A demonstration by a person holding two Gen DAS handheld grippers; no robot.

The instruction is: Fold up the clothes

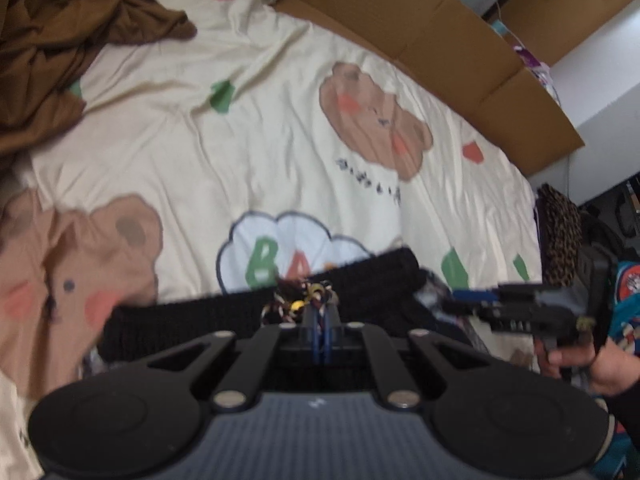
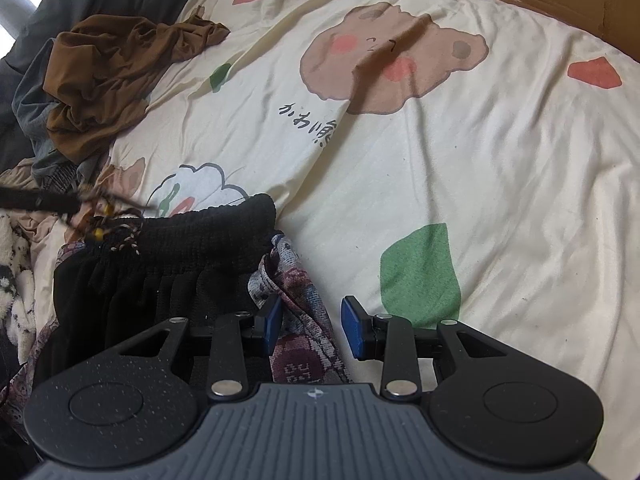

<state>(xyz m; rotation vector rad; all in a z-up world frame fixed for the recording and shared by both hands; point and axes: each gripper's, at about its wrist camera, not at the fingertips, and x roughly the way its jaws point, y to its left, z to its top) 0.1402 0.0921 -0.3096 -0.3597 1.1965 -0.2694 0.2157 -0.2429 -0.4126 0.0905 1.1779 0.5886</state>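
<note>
A black garment with a ribbed waistband (image 1: pixel 224 316) (image 2: pixel 208 232) lies on the cream bear-print bedsheet (image 1: pixel 260 152) (image 2: pixel 480 184). My left gripper (image 1: pixel 320 312) is shut on the garment's braided drawstring (image 1: pixel 298 300), which carries a yellow bead. In the right wrist view the left gripper (image 2: pixel 76 203) is a blurred dark bar with the drawstring (image 2: pixel 100 216) at its tip. My right gripper (image 2: pixel 308 326) (image 1: pixel 456 300) stands open over a purple-grey patterned cloth (image 2: pixel 298 344) that runs between its blue pads (image 2: pixel 356 330). A hand (image 1: pixel 572 360) holds the right gripper.
A crumpled brown garment (image 1: pixel 60 48) (image 2: pixel 120 72) lies at the far left of the bed, over grey cloth (image 2: pixel 28 96). Flat cardboard (image 1: pixel 440 40) lines the far edge of the bed. A leopard-print item (image 1: pixel 560 236) sits off the right edge.
</note>
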